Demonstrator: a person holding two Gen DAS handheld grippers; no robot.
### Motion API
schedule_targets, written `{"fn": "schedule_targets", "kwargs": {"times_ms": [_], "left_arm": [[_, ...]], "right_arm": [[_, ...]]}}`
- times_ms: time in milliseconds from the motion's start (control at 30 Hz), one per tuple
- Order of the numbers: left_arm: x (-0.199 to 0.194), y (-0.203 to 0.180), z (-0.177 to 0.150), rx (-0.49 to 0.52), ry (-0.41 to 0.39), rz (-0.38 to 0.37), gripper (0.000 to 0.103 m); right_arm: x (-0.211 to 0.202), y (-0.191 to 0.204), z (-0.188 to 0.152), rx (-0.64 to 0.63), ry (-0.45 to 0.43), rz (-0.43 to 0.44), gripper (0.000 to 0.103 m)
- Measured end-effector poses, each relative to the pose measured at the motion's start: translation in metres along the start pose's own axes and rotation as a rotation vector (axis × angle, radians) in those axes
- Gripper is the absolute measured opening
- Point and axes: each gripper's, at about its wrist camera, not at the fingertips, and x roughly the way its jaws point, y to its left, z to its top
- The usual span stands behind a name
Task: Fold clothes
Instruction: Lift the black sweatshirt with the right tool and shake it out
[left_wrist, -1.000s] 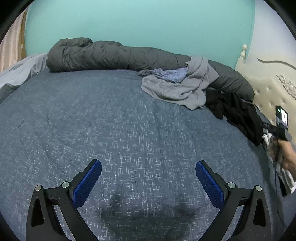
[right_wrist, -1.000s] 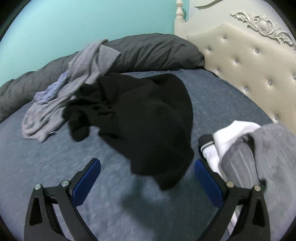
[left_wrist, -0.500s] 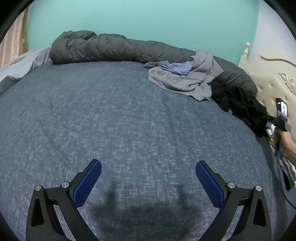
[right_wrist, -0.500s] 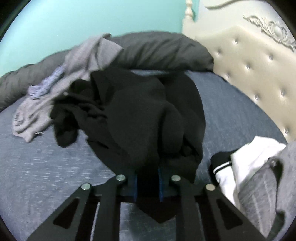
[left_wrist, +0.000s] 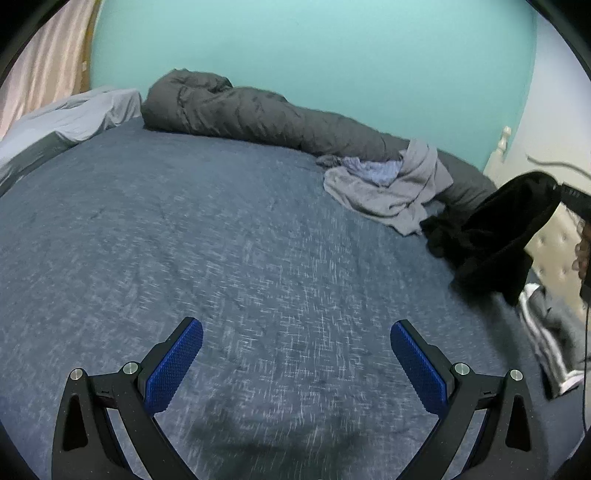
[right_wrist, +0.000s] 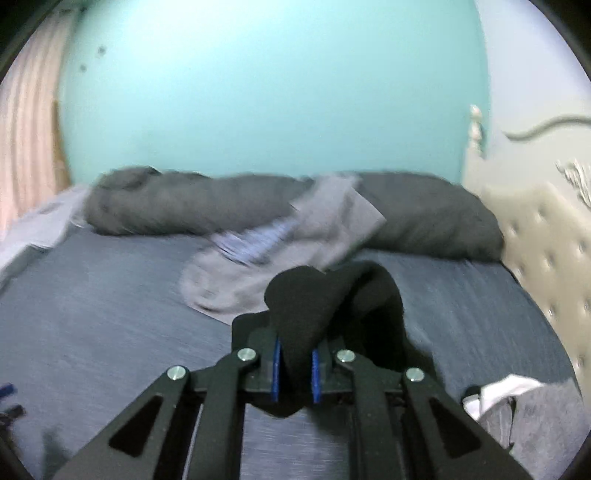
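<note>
Black garment (right_wrist: 314, 314) is pinched in the right gripper (right_wrist: 294, 369): blue pads (right_wrist: 275, 371) sit close together with a fold of the black cloth squeezed between them, the rest bunched over the fingertips. The jaws have just been closing, and the cloth is what they closed on. In the left wrist view the same black garment (left_wrist: 495, 229) hangs at 3 o'clock, its top end lifted off the bed (left_wrist: 221, 258) and its lower end trailing to the blue cover.

Left gripper (left_wrist: 295, 365) is spread wide, nothing between its blue pads (left_wrist: 173, 369), over bare blue cover at 6 o'clock.

Other clothes:
- grey garment (left_wrist: 399, 192) crumpled at 1–2 o'clock in the left view, touching the black one's lower end, partly draped on the rolled dark grey duvet (left_wrist: 258, 118).
- blue striped garment (left_wrist: 373, 171) tucked in the grey one's folds.
- white and grey clothes (left_wrist: 546, 332) at 4 o'clock by the bed edge; in the right view they are at 4–5 o'clock (right_wrist: 517, 398).

Duvet runs along the far edge at 11–1 o'clock below the teal wall (left_wrist: 314, 55). Cream padded headboard (right_wrist: 546, 251) at 3 o'clock in the right view. Right view is motion-blurred, fine detail not readable.
</note>
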Motion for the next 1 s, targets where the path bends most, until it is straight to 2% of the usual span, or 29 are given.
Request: {"fn": "schedule_targets", "kwargs": {"times_ms": [133, 300, 433, 567, 700, 767, 833, 867, 900, 1000], "left_arm": [[-0.041, 0.011, 0.009, -0.010, -0.044, 0.001, 0.103], [-0.090, 0.031, 0.020, -0.019, -0.098, 0.022, 0.103], [-0.116, 0.047, 0.025, -0.035, -0.128, 0.050, 0.103], [-0.125, 0.054, 0.023, -0.038, -0.137, 0.062, 0.103], [-0.115, 0.052, 0.012, -0.038, -0.111, 0.063, 0.103], [-0.106, 0.050, 0.005, -0.040, -0.090, 0.058, 0.103], [-0.096, 0.049, 0.000, -0.040, -0.072, 0.053, 0.103], [-0.092, 0.049, -0.003, -0.040, -0.064, 0.052, 0.103], [-0.087, 0.048, -0.006, -0.039, -0.057, 0.051, 0.103], [-0.075, 0.050, -0.011, -0.045, -0.043, 0.053, 0.103]], "right_arm": [[-0.052, 0.062, 0.036, -0.053, -0.057, 0.095, 0.011], [-0.096, 0.132, 0.067, -0.103, -0.108, 0.187, 0.010], [-0.122, 0.169, 0.080, -0.115, -0.120, 0.256, 0.010], [-0.107, 0.178, 0.053, -0.082, -0.017, 0.304, 0.011], [-0.072, 0.176, -0.006, -0.002, 0.102, 0.327, 0.012], [-0.051, 0.182, -0.039, 0.001, 0.210, 0.336, 0.017], [-0.029, 0.188, -0.073, 0.001, 0.322, 0.344, 0.018], [-0.023, 0.189, -0.086, -0.006, 0.354, 0.328, 0.020], [-0.017, 0.189, -0.099, -0.014, 0.380, 0.310, 0.021], [-0.020, 0.161, -0.119, 0.074, 0.357, 0.312, 0.030]]}}
